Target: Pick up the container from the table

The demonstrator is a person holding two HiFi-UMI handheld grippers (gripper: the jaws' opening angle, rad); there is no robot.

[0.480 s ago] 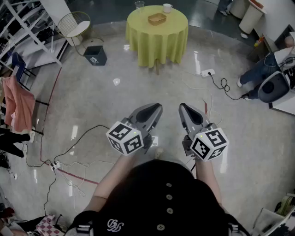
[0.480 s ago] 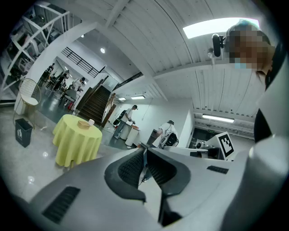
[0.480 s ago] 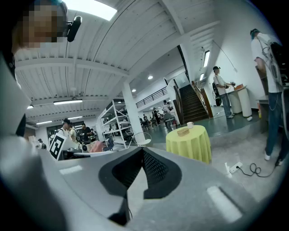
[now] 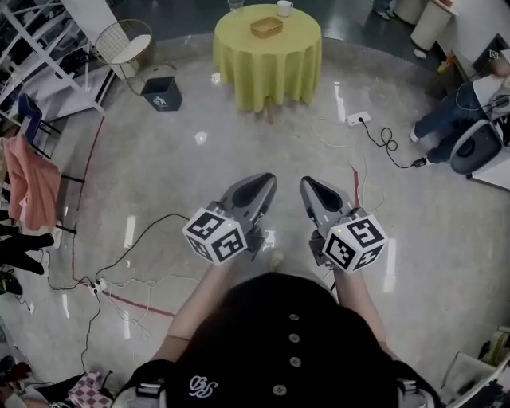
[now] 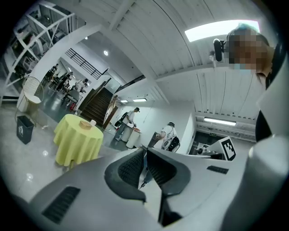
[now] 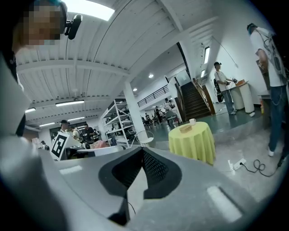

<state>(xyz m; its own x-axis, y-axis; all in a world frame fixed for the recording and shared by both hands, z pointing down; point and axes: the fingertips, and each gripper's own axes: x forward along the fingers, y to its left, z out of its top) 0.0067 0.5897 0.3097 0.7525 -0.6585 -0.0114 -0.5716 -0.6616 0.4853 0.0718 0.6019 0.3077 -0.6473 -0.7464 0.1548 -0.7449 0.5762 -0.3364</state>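
A shallow wicker container (image 4: 266,28) sits on a round table under a yellow-green cloth (image 4: 268,60), far ahead across the floor. It shows small in the left gripper view (image 5: 85,124) and the right gripper view (image 6: 185,128). A white cup (image 4: 284,9) stands beside it and a clear glass (image 4: 235,4) at the table's far left. My left gripper (image 4: 269,178) and right gripper (image 4: 304,182) are held side by side in front of the person, both shut with nothing between the jaws, well short of the table.
A dark bin (image 4: 162,93) and a white wire chair (image 4: 126,44) stand left of the table. Cables and a power strip (image 4: 358,119) lie on the shiny floor to the right, more cables (image 4: 96,285) at the left. People are at the right edge (image 4: 454,119).
The table with the container sits slightly higher in the head view. Both grippers have shifted a little up and left in it, still shut and side by side.
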